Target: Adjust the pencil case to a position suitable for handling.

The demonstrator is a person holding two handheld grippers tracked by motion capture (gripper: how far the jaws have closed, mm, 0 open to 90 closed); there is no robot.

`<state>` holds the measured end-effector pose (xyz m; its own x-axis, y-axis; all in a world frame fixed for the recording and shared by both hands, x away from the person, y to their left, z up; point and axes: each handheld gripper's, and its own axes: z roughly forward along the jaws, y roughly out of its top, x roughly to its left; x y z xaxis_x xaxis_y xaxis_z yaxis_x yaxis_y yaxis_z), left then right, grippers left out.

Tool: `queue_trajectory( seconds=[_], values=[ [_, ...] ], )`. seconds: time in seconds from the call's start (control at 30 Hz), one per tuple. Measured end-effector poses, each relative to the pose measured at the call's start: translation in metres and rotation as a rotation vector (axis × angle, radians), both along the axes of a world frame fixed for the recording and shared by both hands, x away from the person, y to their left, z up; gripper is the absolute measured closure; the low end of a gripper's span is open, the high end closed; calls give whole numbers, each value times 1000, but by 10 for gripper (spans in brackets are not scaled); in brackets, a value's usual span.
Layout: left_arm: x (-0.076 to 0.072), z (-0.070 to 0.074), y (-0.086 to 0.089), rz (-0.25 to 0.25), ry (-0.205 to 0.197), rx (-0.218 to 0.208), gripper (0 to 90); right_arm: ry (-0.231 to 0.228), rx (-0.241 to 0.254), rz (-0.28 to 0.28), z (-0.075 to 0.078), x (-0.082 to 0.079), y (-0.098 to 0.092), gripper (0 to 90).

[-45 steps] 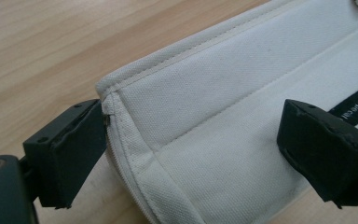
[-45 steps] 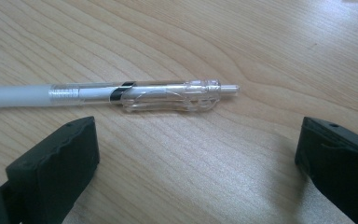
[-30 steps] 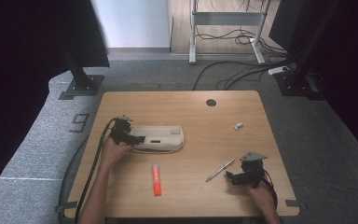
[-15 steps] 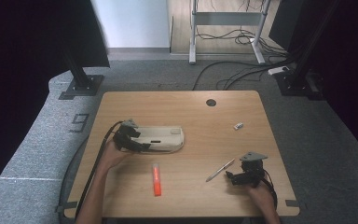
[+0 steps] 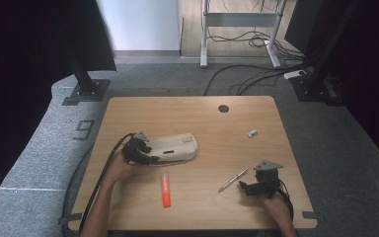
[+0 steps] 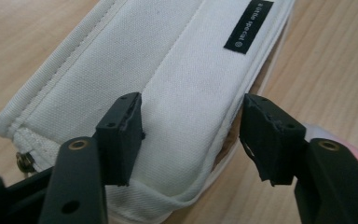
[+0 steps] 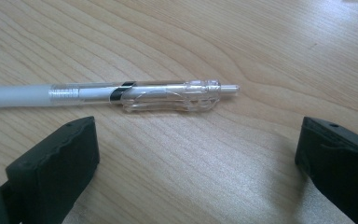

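Counter (image 5: 187, 108): a light wooden top on a grey carpet floor, with a small round dark hole (image 5: 223, 108) near its far edge.
Pencil case (image 5: 172, 147): a white fabric case, it lies flat in the left half of the counter, about midway between the far and near edges. In the left gripper view it has a black label (image 6: 248, 26) with small white letters and a zipper pull (image 6: 24, 161) at the end corner.
Left hand-held gripper (image 5: 139, 150): it is at the left end of the pencil case. In the left gripper view the jaws are moderately apart, one over the white fabric and one beside the case edge; I cannot tell if they press it.
Right hand-held gripper (image 5: 259, 186): near the right near corner of the counter, the jaws are wide apart and hold nothing.
Pen (image 5: 233, 179): a clear pen with a white grip, it lies on the counter just beside the right hand-held gripper, on its left. In the right gripper view it lies across, just beyond the jaw tips (image 7: 121, 95).
Marker (image 5: 165, 189): orange, it lies near the near edge, in front of the pencil case.
Eraser (image 5: 252, 133): a small white piece in the right half, well apart from the pen.
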<state>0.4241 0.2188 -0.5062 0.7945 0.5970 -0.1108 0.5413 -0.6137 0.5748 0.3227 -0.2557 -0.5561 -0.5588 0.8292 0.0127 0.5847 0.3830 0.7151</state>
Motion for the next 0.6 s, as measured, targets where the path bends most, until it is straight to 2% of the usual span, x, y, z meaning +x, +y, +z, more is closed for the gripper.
queue_trajectory(
  seconds=[0.1,0.2,0.33,0.43,0.47,0.6],
  values=[
    [-3,-1,0,-5,10,-2,421,0,0,0,0,0,0,0],
    [-9,0,-3,-30,9,23,439,0,0,0,0,0,0,0],
    [-14,0,-4,-44,6,30,419,0,0,0,0,0,0,0],
    [-18,-2,-5,-33,-16,34,427,0,0,0,0,0,0,0],
    [-20,-3,-5,-28,-38,37,458,0,0,0,0,0,0,0],
    [-24,-4,-3,-21,-65,32,510,0,0,0,0,0,0,0]
  ],
)
